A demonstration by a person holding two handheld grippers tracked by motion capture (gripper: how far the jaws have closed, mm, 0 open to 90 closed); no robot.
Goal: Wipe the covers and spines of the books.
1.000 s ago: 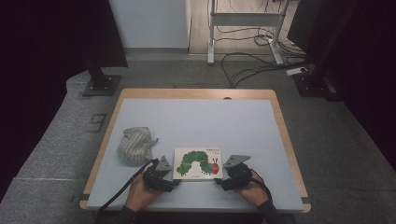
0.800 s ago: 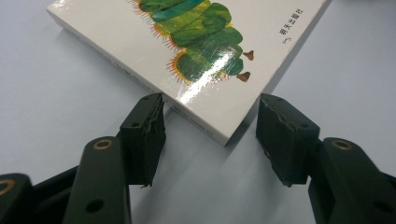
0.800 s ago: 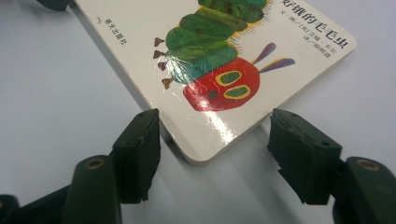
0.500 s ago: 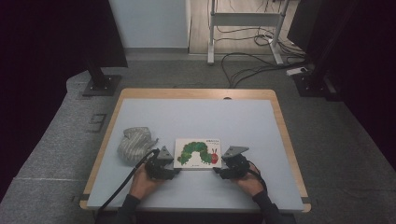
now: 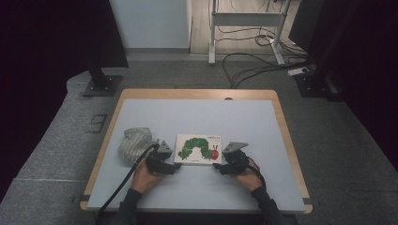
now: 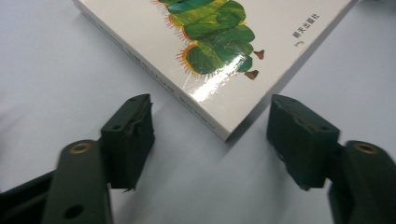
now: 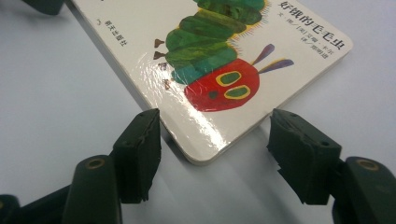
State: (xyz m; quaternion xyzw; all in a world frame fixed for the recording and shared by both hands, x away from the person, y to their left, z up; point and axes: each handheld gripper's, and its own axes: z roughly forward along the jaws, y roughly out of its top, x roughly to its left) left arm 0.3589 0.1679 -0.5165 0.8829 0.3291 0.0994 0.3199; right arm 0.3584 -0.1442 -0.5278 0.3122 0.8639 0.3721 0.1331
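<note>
Book lies flat on the counter, right of a grey cloth. Left tool sits at the book's near left corner, right tool at its near right corner. Both have just been opening, jaws spread astride a corner, not pinching.

A striped grey cloth is seen crumpled on the table, nr its left edge. Beyond the table's far edge, a white metal stand w/ tangled cables is seen on the floor. A black post base is placed off the table's far-left corner.
</note>
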